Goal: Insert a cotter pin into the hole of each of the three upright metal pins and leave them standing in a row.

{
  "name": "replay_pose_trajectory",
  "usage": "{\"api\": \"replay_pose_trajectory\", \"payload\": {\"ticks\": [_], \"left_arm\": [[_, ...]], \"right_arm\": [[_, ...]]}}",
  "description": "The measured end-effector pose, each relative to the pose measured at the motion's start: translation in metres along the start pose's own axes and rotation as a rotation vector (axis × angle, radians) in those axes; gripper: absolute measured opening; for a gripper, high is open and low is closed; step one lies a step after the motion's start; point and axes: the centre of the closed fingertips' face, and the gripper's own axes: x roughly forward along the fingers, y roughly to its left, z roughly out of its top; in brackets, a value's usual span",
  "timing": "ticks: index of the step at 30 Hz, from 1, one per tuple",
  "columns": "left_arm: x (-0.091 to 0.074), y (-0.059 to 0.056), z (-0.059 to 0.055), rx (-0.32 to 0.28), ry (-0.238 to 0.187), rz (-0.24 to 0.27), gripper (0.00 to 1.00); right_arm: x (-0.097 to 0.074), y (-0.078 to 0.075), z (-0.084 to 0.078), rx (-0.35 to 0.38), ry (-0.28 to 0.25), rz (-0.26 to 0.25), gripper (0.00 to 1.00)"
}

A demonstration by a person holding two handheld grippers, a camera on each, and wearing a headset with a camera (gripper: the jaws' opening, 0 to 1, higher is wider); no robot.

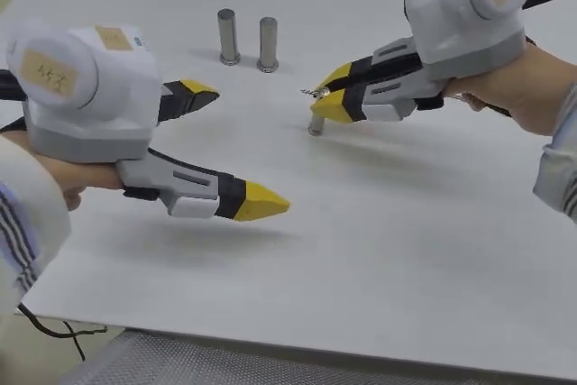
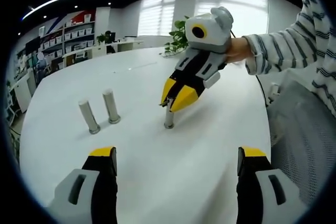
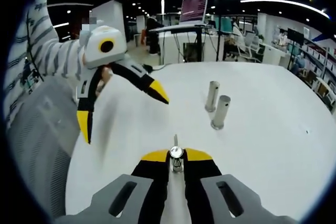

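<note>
Cotter pin in right hand-held gripper, just above metal pin

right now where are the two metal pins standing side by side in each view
Head view: the two metal pins stand at upper centre-left, beyond both grippers.
Left gripper view: left of middle, above that view's left jaw.
Right gripper view: right of centre, past the closed yellow tips.
Shared landmark: the right gripper, its tips over the third pin; the pair stands to the side of it in all three views.
</note>
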Motion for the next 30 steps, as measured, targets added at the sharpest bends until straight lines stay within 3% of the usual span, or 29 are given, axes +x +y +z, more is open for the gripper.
{"api": "replay_pose_trajectory", "payload": {"ticks": [7,11,19,22,30], "left_arm": [[-0.004,0.004,0.008,0.01,-0.004,0.009,0.95],[-0.006,0.009,0.015,0.007,-0.017,0.016,0.93],[-0.008,0.022,0.029,0.0,-0.044,0.058,0.86],[-0.008,0.026,0.035,-0.003,-0.054,0.07,0.86],[-0.006,0.033,0.05,-0.022,-0.08,0.082,0.81]], "right_arm": [[-0.015,0.0,0.004,0.023,-0.03,-0.024,0.18],[-0.035,0.007,0.003,0.043,-0.052,-0.055,0.24],[-0.071,0.011,-0.025,0.194,-0.097,-0.169,0.29],[-0.084,0.013,-0.034,0.216,-0.098,-0.202,0.34],[-0.103,0.03,-0.051,0.324,-0.121,-0.27,0.53]]}}
